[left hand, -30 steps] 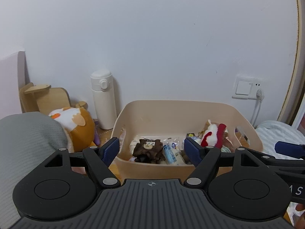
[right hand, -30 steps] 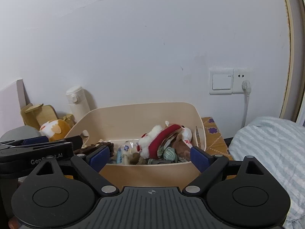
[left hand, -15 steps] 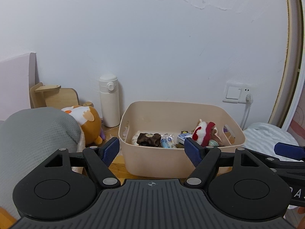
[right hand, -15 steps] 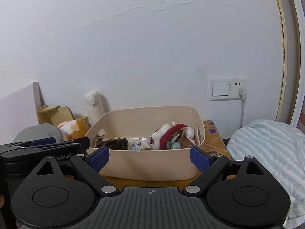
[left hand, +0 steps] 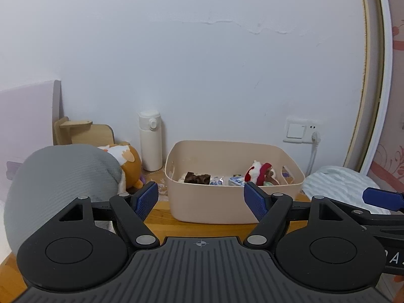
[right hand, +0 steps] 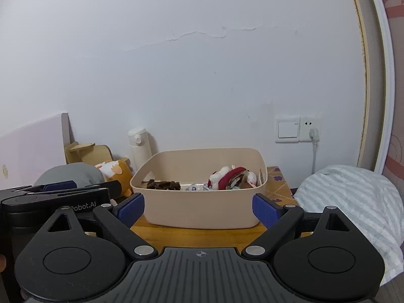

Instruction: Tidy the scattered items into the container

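A beige plastic bin (left hand: pixel 212 209) (right hand: pixel 202 212) stands on the wooden table against the wall. In it lie a brown plush (left hand: pixel 197 177) (right hand: pixel 163 184), small snack packets (left hand: pixel 236 181) and a red-and-white plush (left hand: pixel 257 174) (right hand: pixel 228 178). My left gripper (left hand: pixel 201 199) is open and empty, held back from the bin's front wall. My right gripper (right hand: pixel 198 208) is open and empty, also back from the bin. The left gripper also shows in the right wrist view (right hand: pixel 60 192), and the right one at the edge of the left wrist view (left hand: pixel 381 202).
A grey cushion (left hand: pixel 58 184) and an orange-and-white plush toy (left hand: pixel 126 159) lie left of the bin. A white bottle (left hand: pixel 150 141) and a wooden stand (left hand: pixel 83 133) are by the wall. A striped pillow (right hand: pixel 353 202) lies on the right, under a wall socket (right hand: pixel 299 128).
Both grippers have pulled back and away from the bin, which now looks smaller and farther. Both stay open and empty.
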The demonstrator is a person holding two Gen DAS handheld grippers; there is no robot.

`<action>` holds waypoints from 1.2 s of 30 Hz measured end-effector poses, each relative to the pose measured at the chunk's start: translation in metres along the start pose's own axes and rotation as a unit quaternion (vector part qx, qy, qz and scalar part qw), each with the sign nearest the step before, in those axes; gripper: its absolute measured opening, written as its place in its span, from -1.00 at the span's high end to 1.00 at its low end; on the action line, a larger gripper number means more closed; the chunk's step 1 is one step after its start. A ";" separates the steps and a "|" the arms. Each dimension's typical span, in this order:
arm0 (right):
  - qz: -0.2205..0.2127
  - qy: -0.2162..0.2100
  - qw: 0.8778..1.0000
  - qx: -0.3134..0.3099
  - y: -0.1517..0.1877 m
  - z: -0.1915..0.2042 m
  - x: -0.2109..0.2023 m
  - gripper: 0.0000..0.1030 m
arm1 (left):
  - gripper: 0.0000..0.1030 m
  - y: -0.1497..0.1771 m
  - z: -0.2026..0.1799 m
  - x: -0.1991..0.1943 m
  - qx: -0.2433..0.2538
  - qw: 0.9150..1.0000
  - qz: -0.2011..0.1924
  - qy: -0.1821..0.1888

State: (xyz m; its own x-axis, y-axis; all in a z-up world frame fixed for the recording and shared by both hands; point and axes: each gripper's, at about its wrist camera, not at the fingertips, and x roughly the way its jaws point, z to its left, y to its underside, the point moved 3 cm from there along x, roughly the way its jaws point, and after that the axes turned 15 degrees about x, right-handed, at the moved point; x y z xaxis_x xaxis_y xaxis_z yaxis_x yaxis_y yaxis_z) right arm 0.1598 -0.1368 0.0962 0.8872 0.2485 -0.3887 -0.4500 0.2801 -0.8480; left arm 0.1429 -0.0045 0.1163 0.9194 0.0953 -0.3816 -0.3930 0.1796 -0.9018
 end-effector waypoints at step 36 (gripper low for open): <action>-0.033 0.001 0.999 -0.007 0.100 -0.010 -0.145 -0.81 | -0.48 0.084 -0.031 -0.148 0.026 1.000 -0.010 0.003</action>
State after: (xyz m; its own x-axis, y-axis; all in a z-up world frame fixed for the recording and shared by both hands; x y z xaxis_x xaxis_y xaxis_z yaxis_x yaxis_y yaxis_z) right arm -0.0127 -0.1539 0.0645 0.9147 0.2290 -0.3331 -0.3899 0.2829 -0.8763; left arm -0.0253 -0.0340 0.0904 0.9270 0.0854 -0.3653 -0.3750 0.2313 -0.8977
